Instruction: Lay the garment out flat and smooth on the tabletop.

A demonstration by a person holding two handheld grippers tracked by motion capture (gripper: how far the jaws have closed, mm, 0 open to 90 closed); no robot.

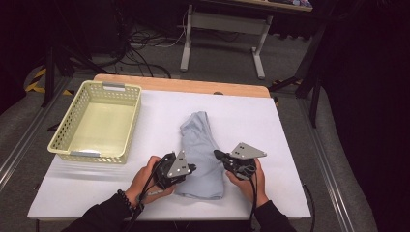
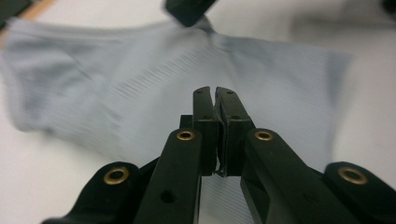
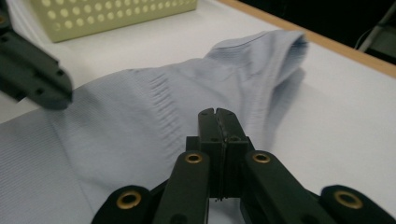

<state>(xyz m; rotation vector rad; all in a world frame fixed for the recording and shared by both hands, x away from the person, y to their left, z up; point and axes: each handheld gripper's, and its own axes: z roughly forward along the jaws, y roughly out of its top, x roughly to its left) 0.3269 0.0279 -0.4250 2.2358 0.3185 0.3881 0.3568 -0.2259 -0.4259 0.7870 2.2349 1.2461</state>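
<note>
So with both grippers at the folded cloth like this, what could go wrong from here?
1. Both the left gripper and the right gripper have their jaws shut over the light blue cloth, apparently with no fabric between them, so a lift may come up empty.
2. The cloth's far end looks loosely bunched; dragging it could undo the fold.
3. The yellow basket stands off to the left, so a one-sided grip might let the cloth droop on the way over.

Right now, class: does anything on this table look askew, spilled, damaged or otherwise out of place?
Nothing looks spilled or damaged. The pale blue garment lies folded but slightly rumpled and askew on the white table, outside the yellow basket. The left gripper and right gripper sit shut at its near corners.
</note>
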